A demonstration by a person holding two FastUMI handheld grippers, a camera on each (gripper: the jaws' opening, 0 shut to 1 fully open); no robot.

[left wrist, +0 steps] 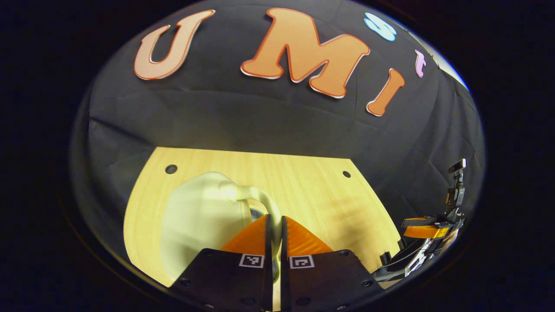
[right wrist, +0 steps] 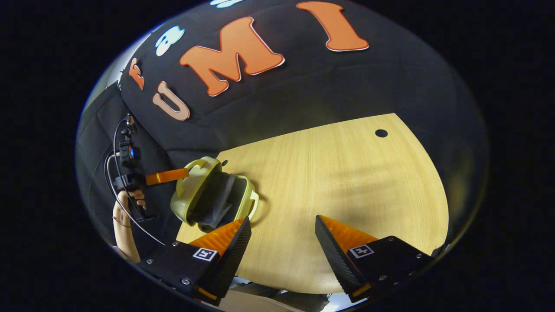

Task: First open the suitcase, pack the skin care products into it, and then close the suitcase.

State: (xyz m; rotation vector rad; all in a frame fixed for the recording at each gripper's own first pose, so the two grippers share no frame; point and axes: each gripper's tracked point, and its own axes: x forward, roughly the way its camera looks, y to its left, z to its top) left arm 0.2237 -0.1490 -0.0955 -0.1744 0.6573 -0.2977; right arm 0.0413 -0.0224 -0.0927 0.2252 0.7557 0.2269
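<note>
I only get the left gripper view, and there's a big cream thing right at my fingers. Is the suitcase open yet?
Observer: Partly. In the right gripper view the suitcase has its lid tilted up, with a dark grey inside showing.
Operator: Is the other gripper open?
Observer: Yes. The right gripper has its fingers wide apart over the table, not touching the suitcase.
Operator: What's holding mine?
Observer: A hand grips the left gripper, whose tip reaches the lid's top edge.
</note>
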